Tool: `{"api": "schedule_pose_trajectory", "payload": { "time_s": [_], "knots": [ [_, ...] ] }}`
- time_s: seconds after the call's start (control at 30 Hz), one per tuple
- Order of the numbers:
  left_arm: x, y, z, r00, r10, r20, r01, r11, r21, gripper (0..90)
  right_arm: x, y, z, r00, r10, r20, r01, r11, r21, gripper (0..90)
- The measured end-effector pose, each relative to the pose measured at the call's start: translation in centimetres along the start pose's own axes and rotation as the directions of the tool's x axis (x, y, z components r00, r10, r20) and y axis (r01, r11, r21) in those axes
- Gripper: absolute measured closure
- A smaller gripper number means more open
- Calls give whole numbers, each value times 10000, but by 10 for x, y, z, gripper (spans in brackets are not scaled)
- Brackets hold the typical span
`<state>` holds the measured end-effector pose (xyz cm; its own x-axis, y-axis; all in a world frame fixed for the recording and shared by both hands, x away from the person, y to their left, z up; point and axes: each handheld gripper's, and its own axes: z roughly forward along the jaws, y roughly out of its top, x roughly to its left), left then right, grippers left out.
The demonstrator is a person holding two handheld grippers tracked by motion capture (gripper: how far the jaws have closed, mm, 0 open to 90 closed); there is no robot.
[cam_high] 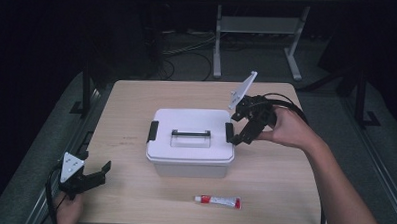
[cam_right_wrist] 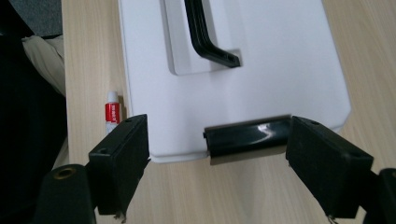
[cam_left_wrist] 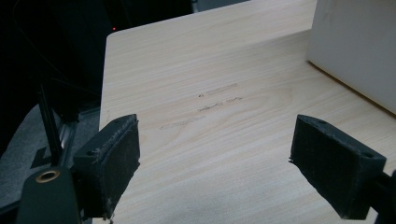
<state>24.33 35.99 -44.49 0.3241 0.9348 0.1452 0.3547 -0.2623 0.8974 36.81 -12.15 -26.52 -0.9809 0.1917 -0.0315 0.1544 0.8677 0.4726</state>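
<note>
Right tongs (cam_right_wrist: 217, 163) spread wide, empty, straddling the black latch (cam_right_wrist: 247, 137) at the white box (cam_high: 190, 140)'s right end, likely to flip it open. Box mid-table (cam_high: 137, 95), lid closed, carry handle (cam_high: 190, 134) flat on top. Left tongs (cam_high: 91, 176) parked open, empty, well left of box. Small red-and-white tube (cam_high: 218, 201) just in front of box.

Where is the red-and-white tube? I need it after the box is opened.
In the high view, the tube lies flat near the table's front edge, just in front of the white box.
</note>
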Motion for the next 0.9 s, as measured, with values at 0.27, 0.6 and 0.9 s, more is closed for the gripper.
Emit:
{"api": "schedule_pose_trajectory", "payload": {
  "time_s": [0.27, 0.6, 0.9],
  "knots": [
    [0, 0, -1, 10000, -5, -11, 5, 10000, -18, 149, -1, 16, 3, 9995, -315, -66, 316, 9995, 88, 218],
    [1, 0, -1, 10000, -41, -6, 41, 10000, -27, 149, -2, 37, 11, 9979, -592, -254, 595, 9982, 106, 228],
    [1, 0, -1, 10000, -51, 5, 51, 10000, -36, 149, -3, 55, 19, 9956, -826, -443, 833, 9964, 141, 250]
  ]
}}
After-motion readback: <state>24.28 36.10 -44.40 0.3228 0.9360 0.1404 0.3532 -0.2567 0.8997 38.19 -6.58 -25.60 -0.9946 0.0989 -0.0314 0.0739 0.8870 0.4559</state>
